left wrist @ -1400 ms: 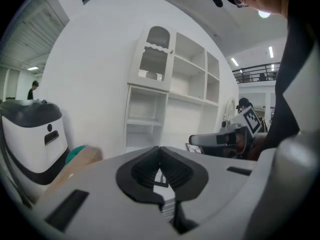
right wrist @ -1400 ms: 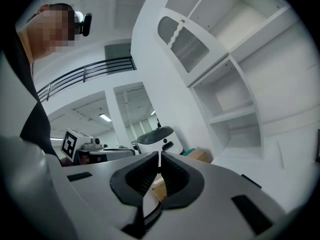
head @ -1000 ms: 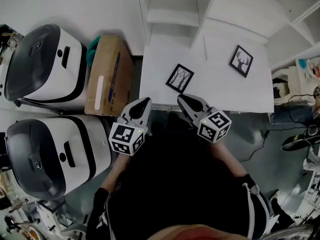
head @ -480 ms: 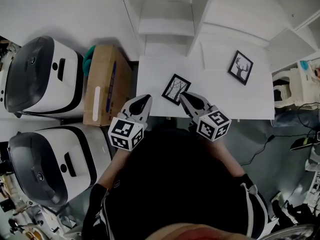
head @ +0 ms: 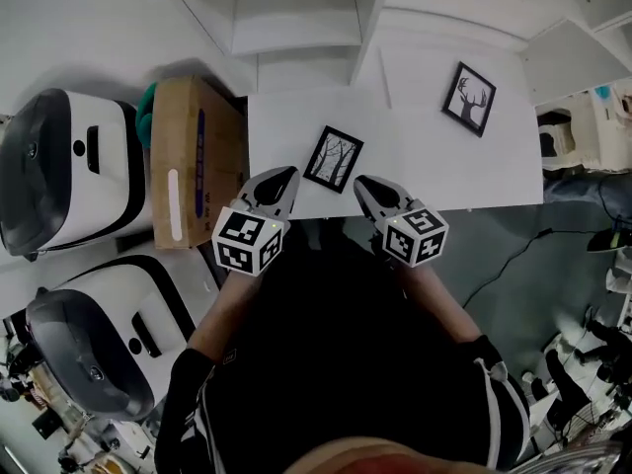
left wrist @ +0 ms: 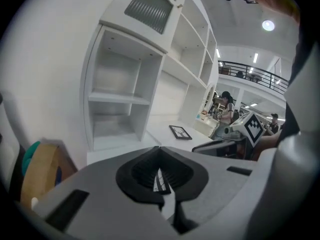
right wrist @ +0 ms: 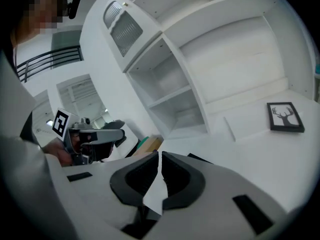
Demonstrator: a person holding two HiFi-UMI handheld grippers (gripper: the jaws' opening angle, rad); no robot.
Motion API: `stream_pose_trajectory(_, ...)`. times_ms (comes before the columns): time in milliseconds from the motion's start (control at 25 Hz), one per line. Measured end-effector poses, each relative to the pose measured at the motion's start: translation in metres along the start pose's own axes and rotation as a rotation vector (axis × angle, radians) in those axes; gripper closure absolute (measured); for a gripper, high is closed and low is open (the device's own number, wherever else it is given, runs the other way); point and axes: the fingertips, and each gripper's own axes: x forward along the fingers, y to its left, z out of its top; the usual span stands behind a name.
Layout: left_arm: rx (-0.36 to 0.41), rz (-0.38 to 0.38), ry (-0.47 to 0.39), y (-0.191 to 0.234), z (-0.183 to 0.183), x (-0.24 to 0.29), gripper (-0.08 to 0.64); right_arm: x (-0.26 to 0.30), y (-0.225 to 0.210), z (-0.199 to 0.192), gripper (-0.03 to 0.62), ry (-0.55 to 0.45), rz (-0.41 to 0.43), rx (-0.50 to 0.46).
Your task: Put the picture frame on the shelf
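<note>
Two frames lie flat on the white table [head: 415,166], and the task doesn't say which one goes up. The tree frame [head: 333,158] sits at 12 o'clock from the tools, just inside the near edge. The deer frame [head: 470,98] is well apart at 2 o'clock. Left tool [head: 285,174] is pressed together with nothing in it. Right tool [head: 360,181] is closed to a sliver, also empty, and both hover at the table's near edge, one on each side of the tree frame. That frame looks light, thin and stiff, with a black border and probably a glazed front, so slick and breakable. Lying flat, it leaves the jaws little to bite on. I'd take it by a border rail, perhaps tipping one edge up or sliding it over the table's lip first, and keep off the glass. The shelf [head: 286,45] stands open and bare at 12 o'clock beyond the table, and nothing lies between it and the frame. A cardboard box [head: 193,161] stands at 9 o'clock beside the table, with two white machines [head: 59,166] farther left, clear of the route. The main risk is a dropped frame.
</note>
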Motion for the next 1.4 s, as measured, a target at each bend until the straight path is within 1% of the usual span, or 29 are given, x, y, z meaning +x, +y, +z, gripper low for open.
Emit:
stream_pose_trajectory(80,-0.001,-0.046,0.047,0.002,-0.011,0.013,0.552,0.003,-0.011,-0.007,0.568,0.007,-0.044,0.048)
stream_pose_trajectory(200,0.014,-0.120,0.112,0.001,-0.024,0.031,0.552,0.005,-0.021,-0.020,0.568,0.026,-0.085,0.112)
stream_pose_trajectory(280,0.018,-0.161,0.136,-0.001,-0.028,0.039,0.552,0.005,-0.026,-0.027,0.568,0.045,-0.106,0.138)
stream_pose_trajectory(360,0.018,-0.184,0.143,0.001,-0.031,0.046,0.552,0.008,-0.031,-0.030,0.568,0.052,-0.126,0.152)
stream_pose_trajectory(520,0.018,-0.191,0.171,0.012,-0.046,0.058,0.552,0.017,-0.040,-0.036,0.568,0.062,-0.164,0.153)
stream_pose_trajectory(680,0.033,-0.193,0.193,0.026,-0.058,0.074,0.551,0.033,-0.048,-0.047,0.568,0.101,-0.202,0.121)
stream_pose_trajectory(800,0.045,-0.197,0.205,0.037,-0.065,0.087,0.551,0.046,-0.055,-0.056,0.568,0.120,-0.219,0.129)
stream_pose_trajectory(880,0.040,-0.190,0.217,0.044,-0.071,0.094,0.547,0.054,-0.061,-0.064,0.568,0.141,-0.228,0.142)
stream_pose_trajectory(1080,0.013,-0.175,0.268,0.058,-0.093,0.112,0.497,0.068,-0.081,-0.085,0.568,0.190,-0.255,0.184)
stream_pose_trajectory(1200,0.003,-0.196,0.318,0.059,-0.107,0.123,0.455,0.073,-0.097,-0.090,0.566,0.197,-0.281,0.194)
stream_pose_trajectory(1320,0.014,-0.215,0.363,0.059,-0.118,0.133,0.422,0.077,-0.111,-0.093,0.566,0.202,-0.316,0.200)
stream_pose_trajectory(1400,0.022,-0.225,0.390,0.060,-0.124,0.138,0.411,0.080,-0.116,-0.097,0.552,0.205,-0.323,0.230)
